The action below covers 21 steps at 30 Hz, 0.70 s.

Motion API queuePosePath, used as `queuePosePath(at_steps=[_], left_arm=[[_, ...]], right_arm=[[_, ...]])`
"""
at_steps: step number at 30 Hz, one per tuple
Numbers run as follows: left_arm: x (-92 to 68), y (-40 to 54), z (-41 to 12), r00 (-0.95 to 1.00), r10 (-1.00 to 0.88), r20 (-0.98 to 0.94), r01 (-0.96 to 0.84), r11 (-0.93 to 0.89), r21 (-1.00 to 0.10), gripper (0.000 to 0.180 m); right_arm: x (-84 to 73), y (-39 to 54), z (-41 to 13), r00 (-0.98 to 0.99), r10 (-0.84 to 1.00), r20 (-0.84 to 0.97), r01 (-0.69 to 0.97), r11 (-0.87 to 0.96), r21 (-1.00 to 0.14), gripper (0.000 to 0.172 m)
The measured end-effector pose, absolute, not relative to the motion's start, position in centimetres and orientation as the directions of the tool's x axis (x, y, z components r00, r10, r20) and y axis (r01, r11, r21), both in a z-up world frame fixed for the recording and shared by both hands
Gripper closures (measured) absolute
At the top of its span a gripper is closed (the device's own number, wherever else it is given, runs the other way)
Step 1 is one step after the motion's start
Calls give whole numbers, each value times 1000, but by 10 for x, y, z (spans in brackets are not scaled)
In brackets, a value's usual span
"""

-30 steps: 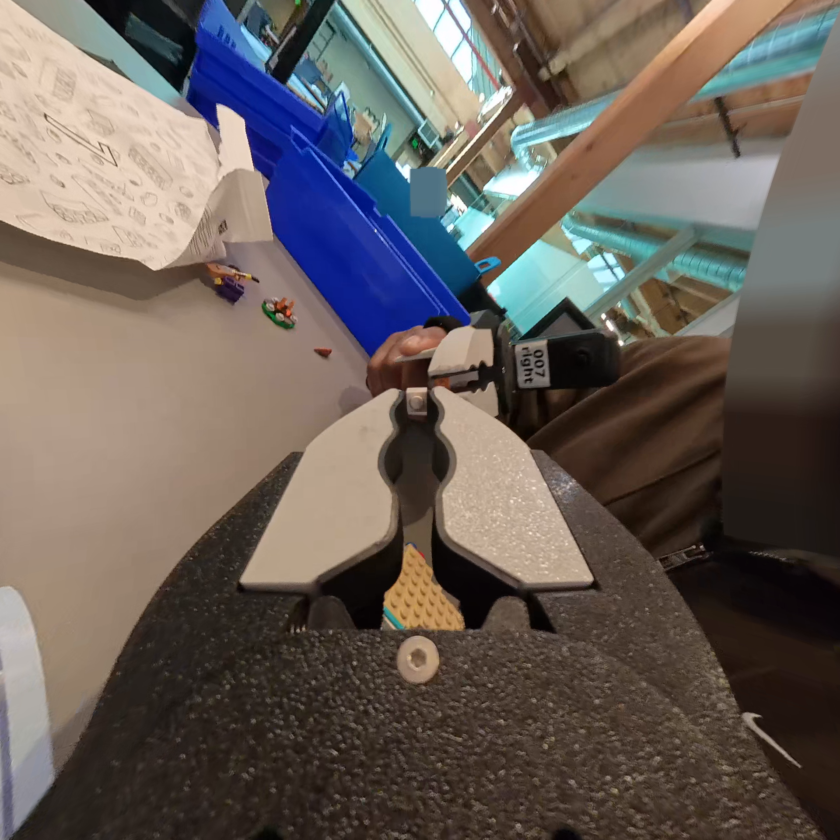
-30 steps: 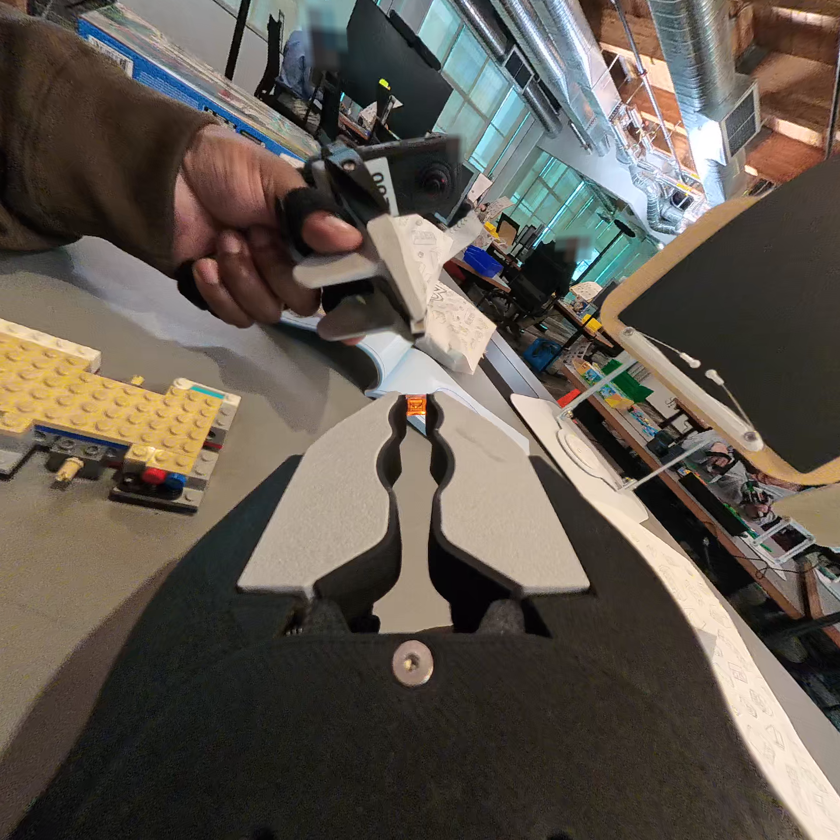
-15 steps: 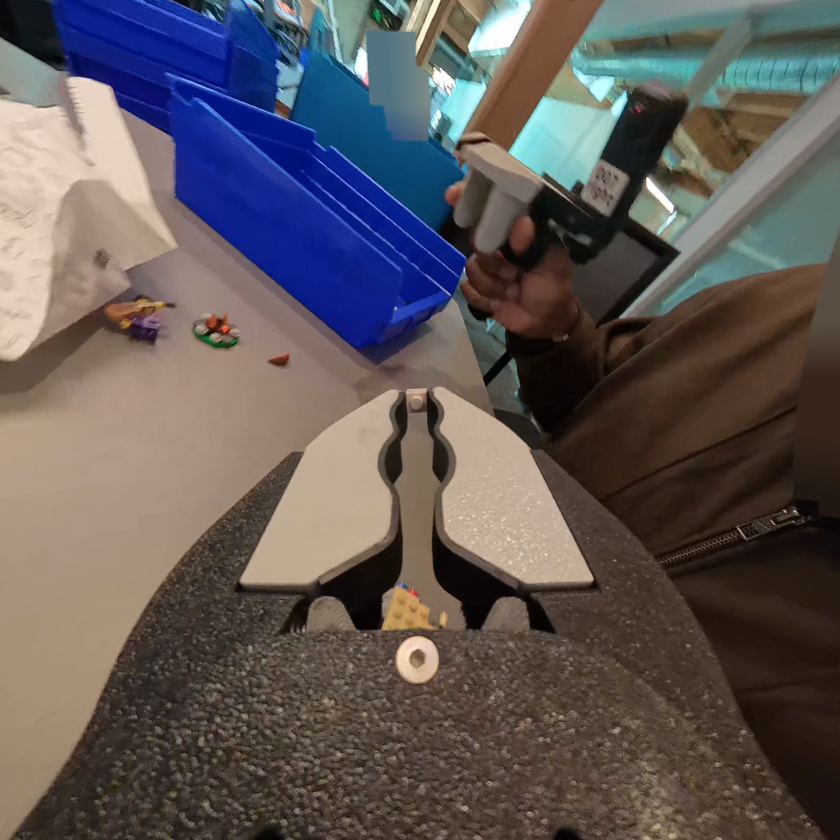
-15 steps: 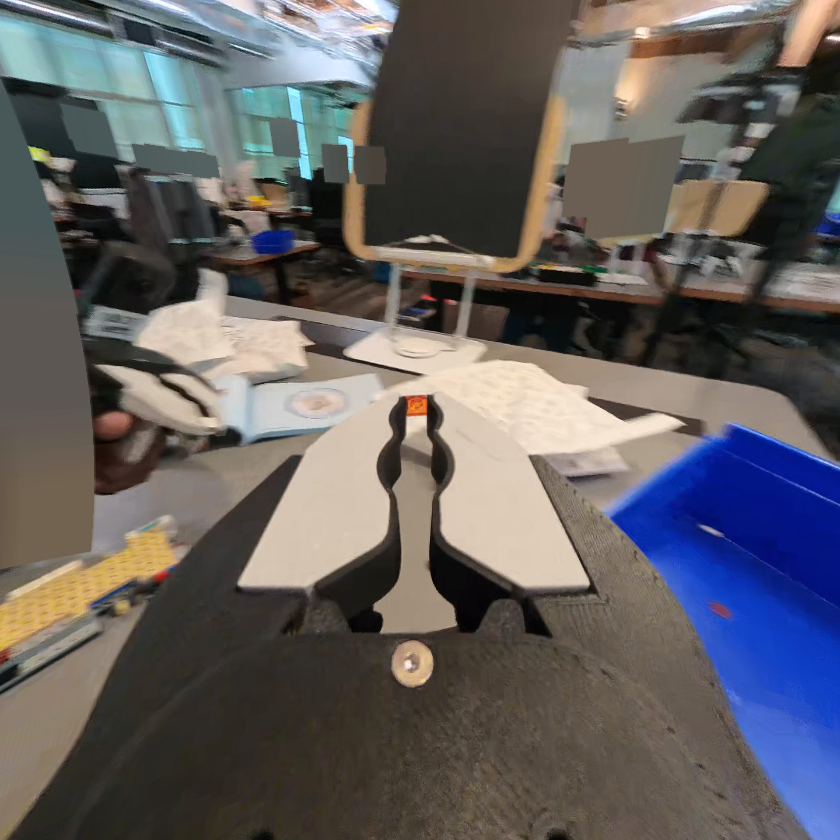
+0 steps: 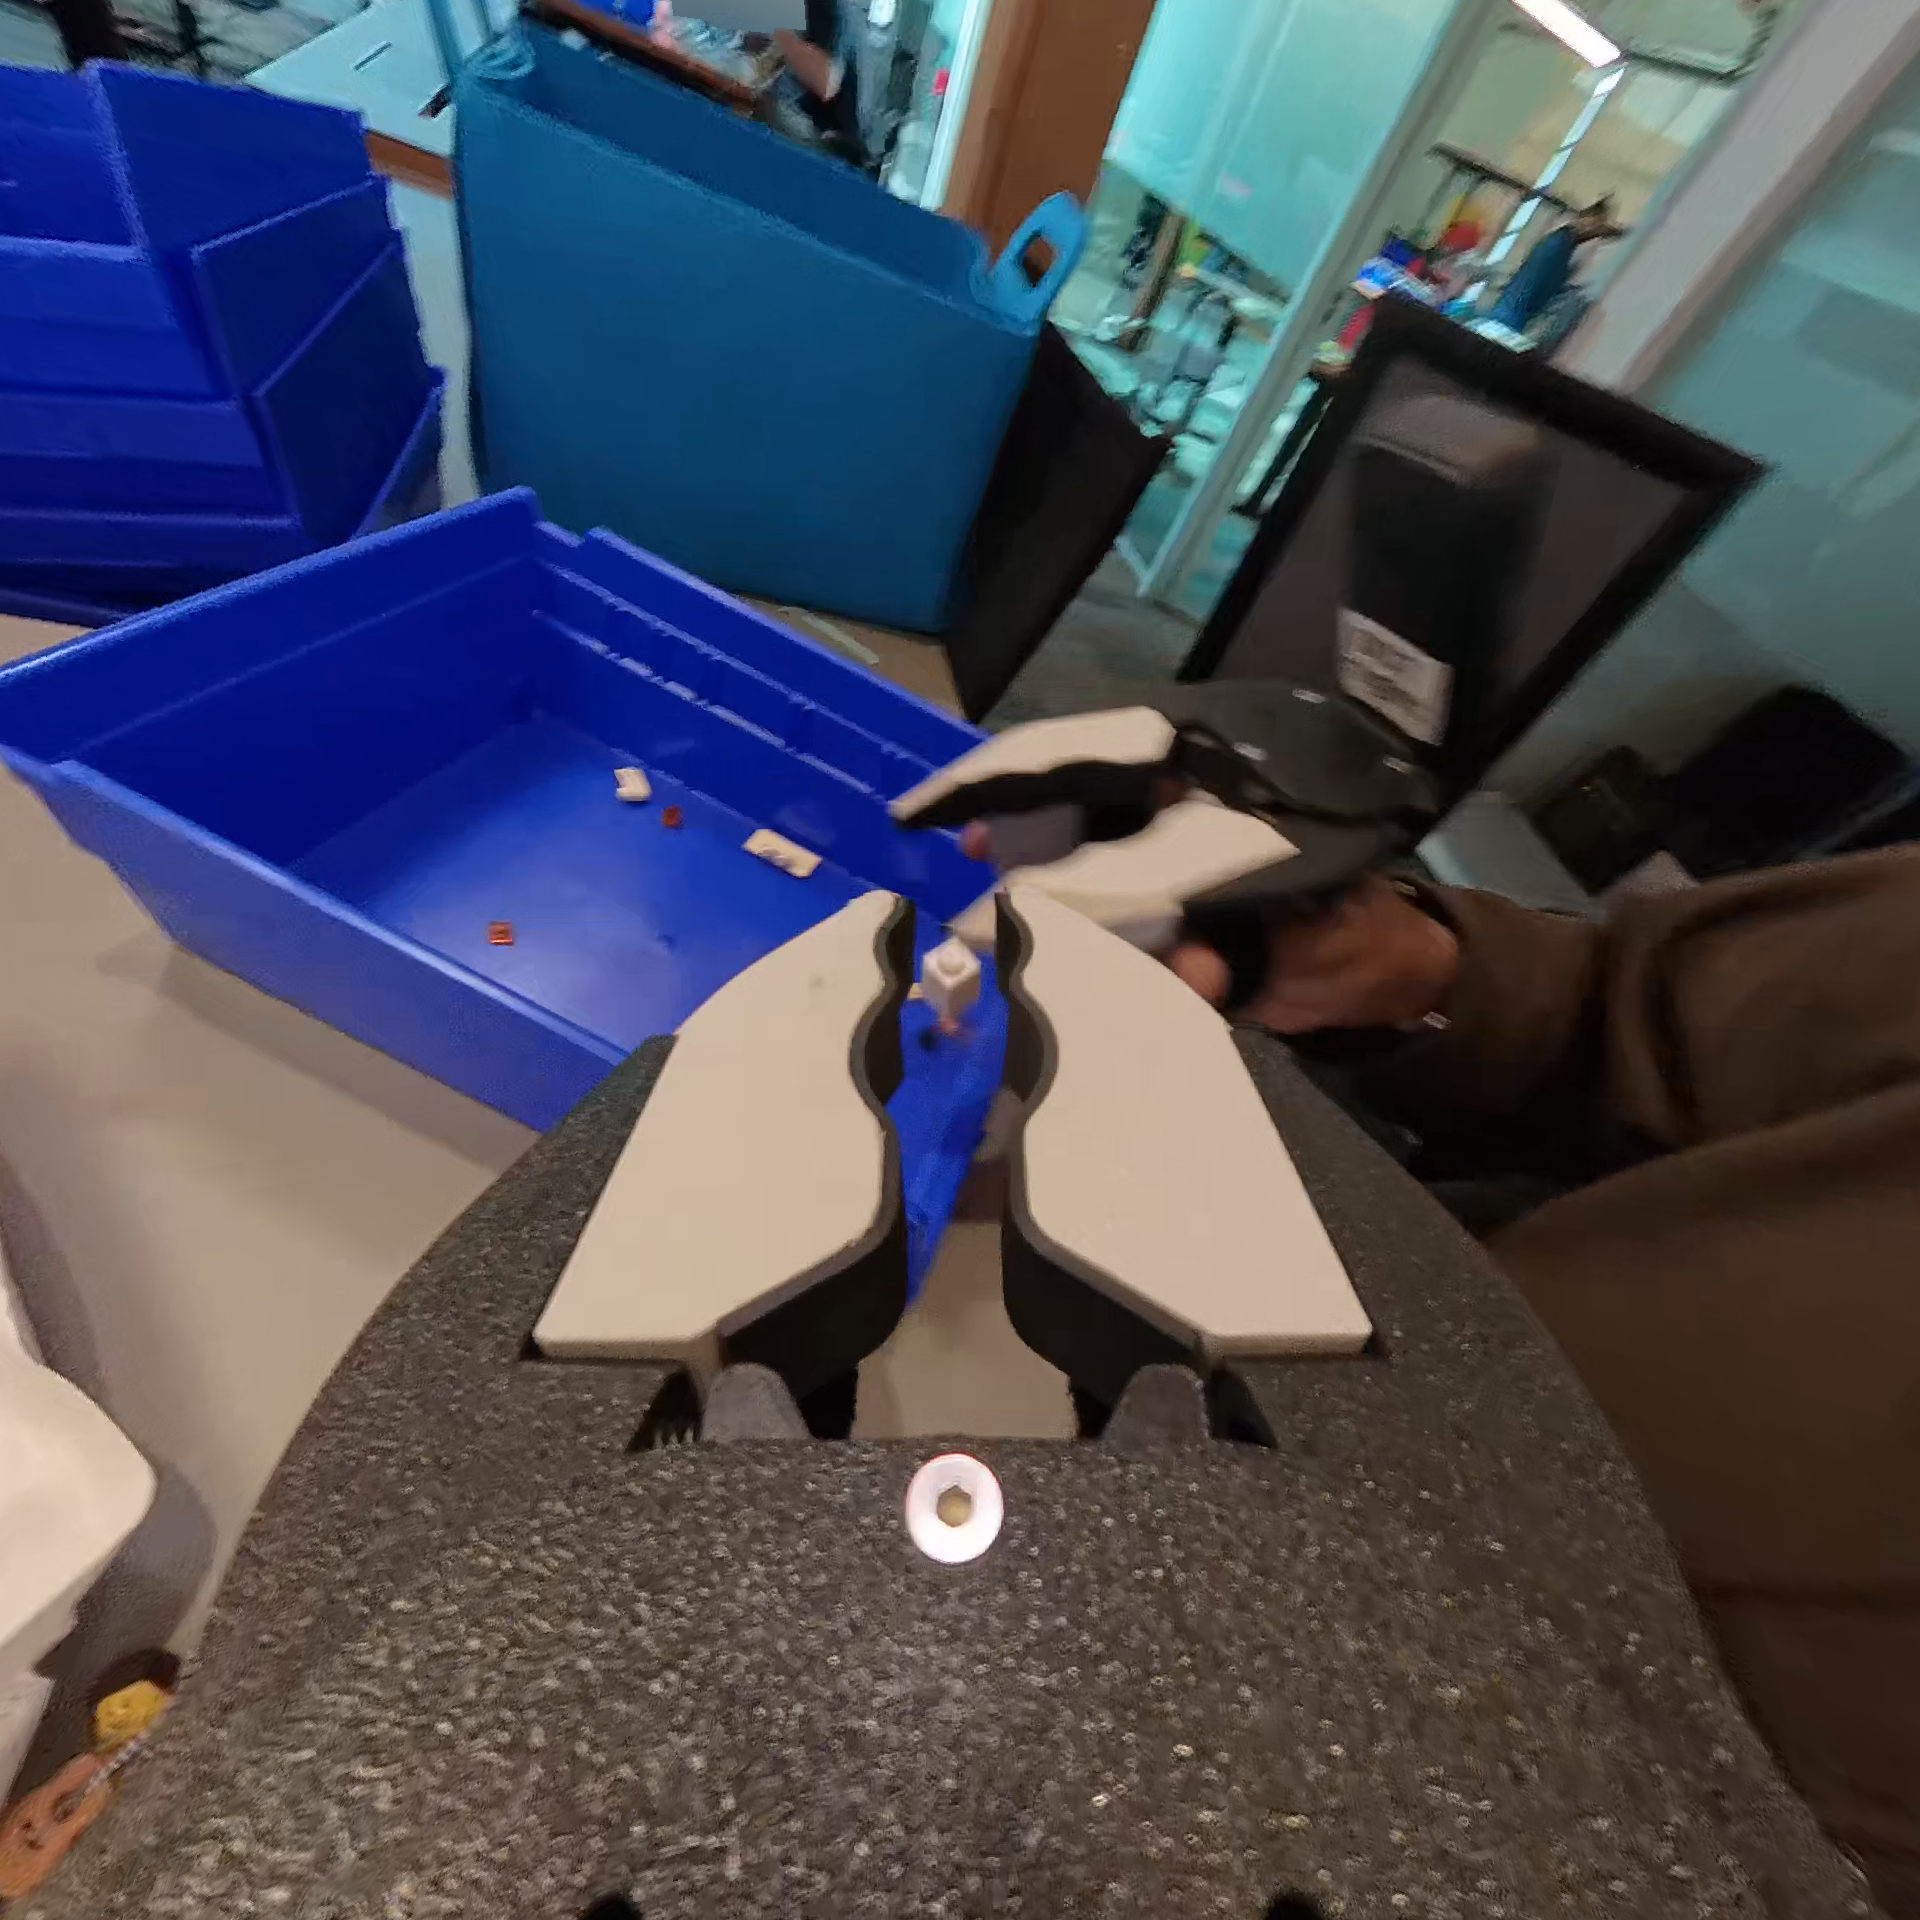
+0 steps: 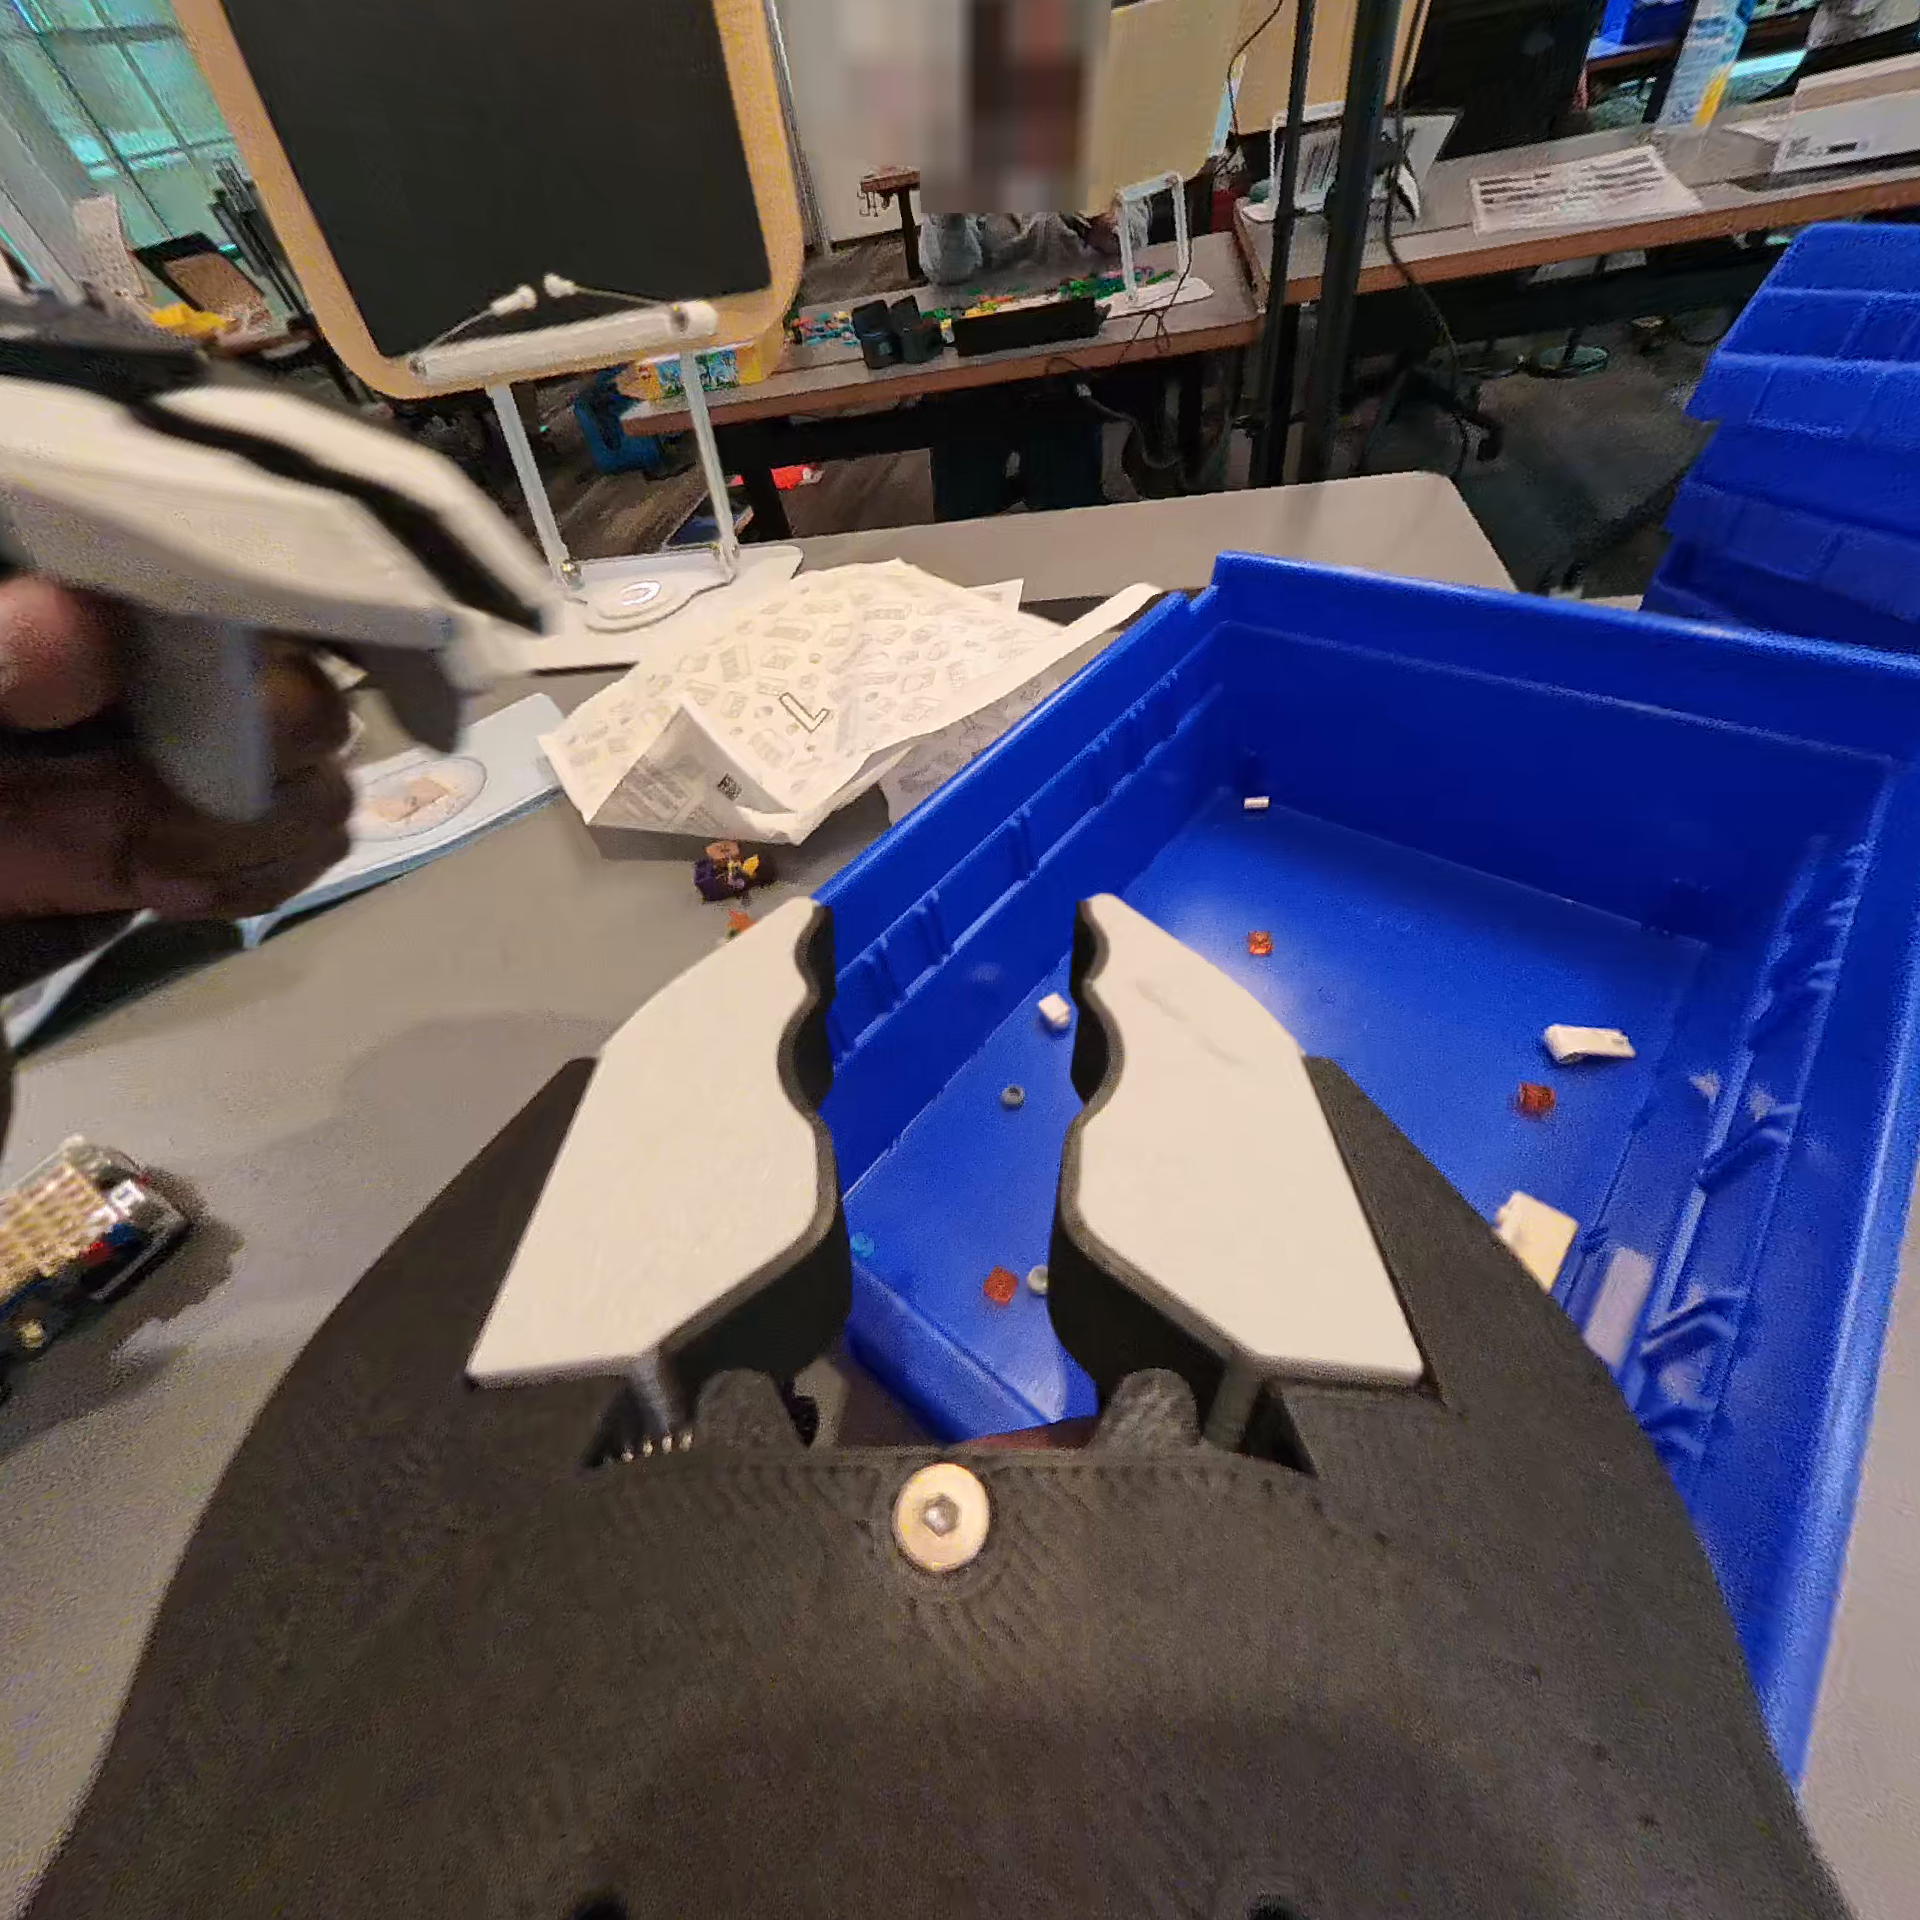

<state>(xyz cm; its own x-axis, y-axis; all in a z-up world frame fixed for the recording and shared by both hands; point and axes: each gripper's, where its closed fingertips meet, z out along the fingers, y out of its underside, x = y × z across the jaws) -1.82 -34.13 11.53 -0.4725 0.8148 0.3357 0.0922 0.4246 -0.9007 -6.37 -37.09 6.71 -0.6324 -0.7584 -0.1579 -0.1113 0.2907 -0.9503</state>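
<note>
The grey table (image 6: 416, 1039) is the biggest thing here. On it sits one big blue plastic bin (image 6: 1455, 707) with its top open. A stack of more blue bins (image 5: 156, 364) stands behind it.

There are two tools, each held in a person's hand. Both are over the near end of the bin.

The right tool (image 6: 948, 914) is spread wide. Nothing is between its two grey fingers (image 6: 707, 1091). You can see the bin floor through the gap.

The left tool (image 5: 951, 906) is open a little. One small white square brick (image 5: 951, 982) shows between its fingers. There is a gap on each side of the brick, so the tool does not grip it. I cannot tell if the brick is in the air or lying in the bin.

A pile of white printed paper sheets (image 6: 810, 675) lies on the table next to the bin. One light blue booklet (image 6: 447, 790) lies just beside the paper. One flat yellow brick build (image 6: 62, 1216) sits at the left edge of the right wrist view, well apart from the bin. One little purple toy figure (image 6: 727, 871) lies near the bin's corner.

Inside the bin are loose bits. In the right wrist view I count four white pieces (image 6: 1584, 1042), three small red-orange pieces (image 6: 1536, 1098) and two tiny grey round pieces (image 6: 1013, 1096).
</note>
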Motion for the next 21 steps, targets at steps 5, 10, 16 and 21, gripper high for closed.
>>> queuePosePath(at_steps=[5, 10, 16, 21], left_arm=[[-19, -380, 92, -536, 753, 381, 59, 483, -873, 153], [36, -347, 105, -569, 745, 347, 44, 450, -892, 152], [138, -267, 78, -617, 712, 335, 77, 479, -875, 151], [185, -230, 52, -656, 648, 386, 9, 518, -855, 151]], right_arm=[[-65, -348, 34, -626, -765, -151, -161, 316, -935, 128], [-45, -320, 45, -512, -854, -95, -202, 227, -953, 135], [41, -222, 23, -44, -997, -56, -392, 69, -918, 137], [108, -153, -11, 315, -947, -58, -503, -115, -857, 130]])
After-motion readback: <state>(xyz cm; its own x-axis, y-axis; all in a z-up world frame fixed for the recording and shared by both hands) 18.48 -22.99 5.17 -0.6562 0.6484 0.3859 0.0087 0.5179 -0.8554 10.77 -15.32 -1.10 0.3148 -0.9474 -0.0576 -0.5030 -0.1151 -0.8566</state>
